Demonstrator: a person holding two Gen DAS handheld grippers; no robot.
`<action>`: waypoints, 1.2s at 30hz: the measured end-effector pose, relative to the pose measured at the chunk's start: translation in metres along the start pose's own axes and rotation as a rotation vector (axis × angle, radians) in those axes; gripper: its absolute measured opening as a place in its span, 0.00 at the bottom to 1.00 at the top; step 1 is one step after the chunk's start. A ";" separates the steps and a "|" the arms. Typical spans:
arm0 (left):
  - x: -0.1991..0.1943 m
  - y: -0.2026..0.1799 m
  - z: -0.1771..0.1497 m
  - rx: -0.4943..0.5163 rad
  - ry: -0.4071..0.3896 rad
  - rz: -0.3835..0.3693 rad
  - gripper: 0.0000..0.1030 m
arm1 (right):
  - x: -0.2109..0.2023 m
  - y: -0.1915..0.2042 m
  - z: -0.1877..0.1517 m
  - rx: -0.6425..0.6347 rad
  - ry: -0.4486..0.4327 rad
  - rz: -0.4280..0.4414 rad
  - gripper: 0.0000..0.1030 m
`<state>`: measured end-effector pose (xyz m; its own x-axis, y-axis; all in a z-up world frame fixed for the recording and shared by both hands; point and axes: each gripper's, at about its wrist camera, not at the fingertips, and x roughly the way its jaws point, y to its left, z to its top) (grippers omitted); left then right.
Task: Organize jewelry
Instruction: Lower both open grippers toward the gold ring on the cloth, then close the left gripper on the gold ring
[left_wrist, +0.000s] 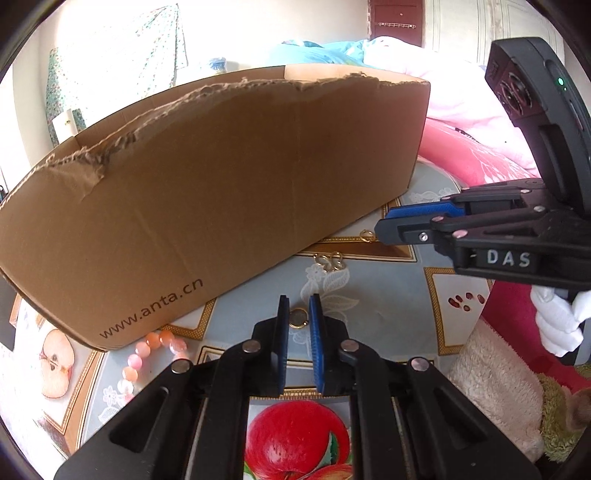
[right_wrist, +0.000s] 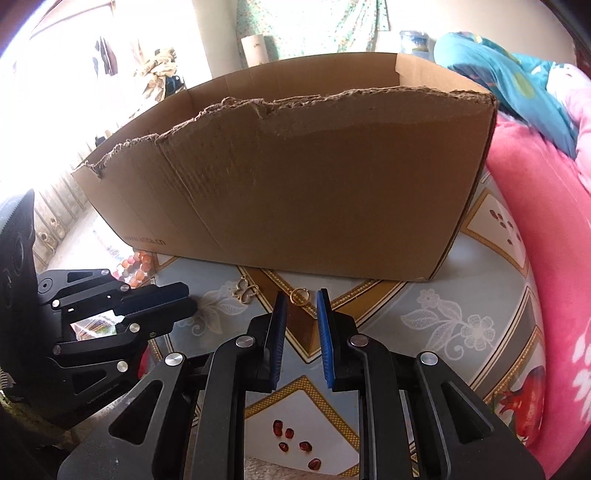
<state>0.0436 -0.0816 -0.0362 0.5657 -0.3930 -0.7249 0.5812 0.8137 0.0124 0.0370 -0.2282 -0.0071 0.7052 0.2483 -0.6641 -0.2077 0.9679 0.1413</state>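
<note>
In the left wrist view my left gripper (left_wrist: 298, 303) is shut on a small gold ring (left_wrist: 298, 318) that rests on the tablecloth, a blue pad against each side. The same gripper (right_wrist: 190, 301) shows at the left of the right wrist view. My right gripper (right_wrist: 300, 294) stands open low over the cloth. A second gold ring (right_wrist: 299, 296) lies just at its fingertips, untouched. From the left wrist view that gripper (left_wrist: 382, 221) points left, with this ring (left_wrist: 365, 235) just ahead. A gold butterfly-shaped piece (left_wrist: 330, 261) (right_wrist: 245, 291) and a pink bead bracelet (left_wrist: 155, 350) (right_wrist: 135, 267) lie near the box.
A large torn-edged cardboard box (left_wrist: 221, 166) (right_wrist: 295, 184) stands right behind the jewelry. The tablecloth (right_wrist: 443, 317) has fruit prints. Pink bedding (right_wrist: 546, 221) borders the table on the right. A white-gloved hand (left_wrist: 557, 321) holds the right gripper's handle.
</note>
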 end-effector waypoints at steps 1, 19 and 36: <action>0.000 0.000 0.000 -0.002 -0.001 -0.001 0.10 | 0.002 0.004 0.001 -0.018 -0.003 -0.005 0.17; -0.008 0.012 -0.002 -0.002 -0.002 -0.018 0.10 | 0.032 0.016 0.018 -0.189 0.060 0.052 0.10; -0.006 0.010 -0.002 0.003 -0.003 -0.020 0.10 | 0.017 0.004 -0.001 -0.137 0.087 0.059 0.13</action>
<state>0.0449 -0.0703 -0.0329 0.5557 -0.4101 -0.7232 0.5940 0.8045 0.0002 0.0471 -0.2206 -0.0184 0.6289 0.2948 -0.7194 -0.3422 0.9358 0.0843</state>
